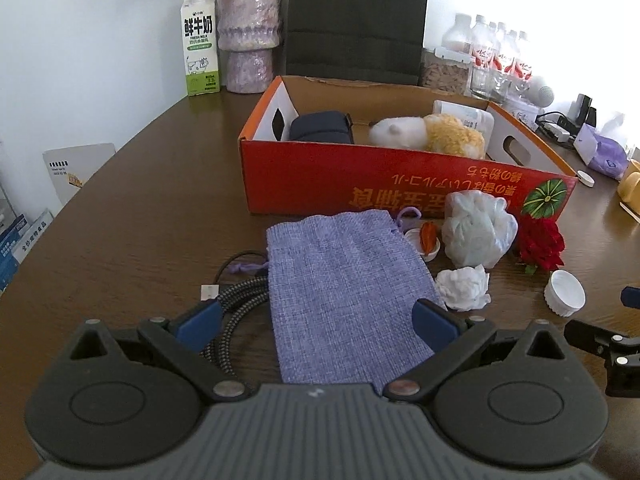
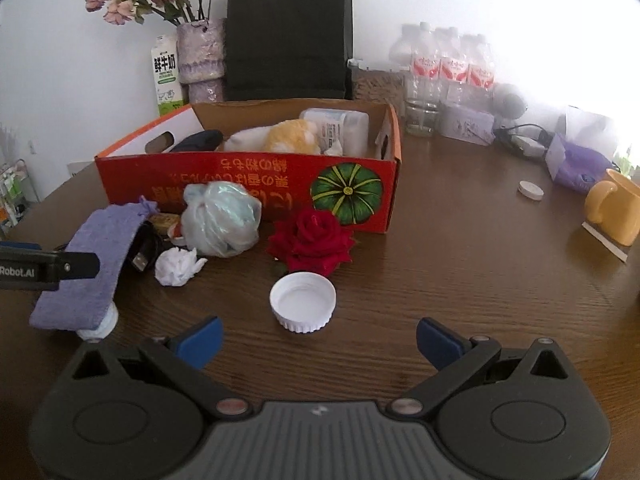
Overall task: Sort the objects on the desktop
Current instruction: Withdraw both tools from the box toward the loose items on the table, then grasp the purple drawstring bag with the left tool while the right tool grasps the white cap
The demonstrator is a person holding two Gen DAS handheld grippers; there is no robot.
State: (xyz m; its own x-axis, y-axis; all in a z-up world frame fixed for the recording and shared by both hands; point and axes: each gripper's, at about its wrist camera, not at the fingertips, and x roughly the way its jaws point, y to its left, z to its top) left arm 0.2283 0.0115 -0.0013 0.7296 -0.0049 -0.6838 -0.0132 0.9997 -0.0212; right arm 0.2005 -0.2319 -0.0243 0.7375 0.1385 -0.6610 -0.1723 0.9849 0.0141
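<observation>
Lying flat on the wooden table [image 1: 132,216], the purple cloth pouch [image 1: 344,300] sits directly ahead of your left gripper [image 1: 318,322], its long axis running near to far, the drawstring mouth at the far end toward the red cardboard box [image 1: 400,184]. Your left gripper stands wide open with nothing held; its blue pads appear to straddle the pouch's near half, one at each long edge. Whether they touch the cloth cannot be told.

Your right gripper [image 2: 318,338] is likewise wide open and empty, facing the upturned white cap [image 2: 303,306], which lies just beyond its fingertips and between them. The left is plainly the nearer to the pouch; the right is the nearer to the cap.

The left wrist view shows a braided cable [image 1: 236,312] running under the pouch's left edge, with its plug beside it. The right wrist view shows what the left hides: the pouch's near end is propped on a small white object [image 2: 100,326], so it does not lie fully flat. My judgement: closing across the pouch risks snagging the cable.
</observation>
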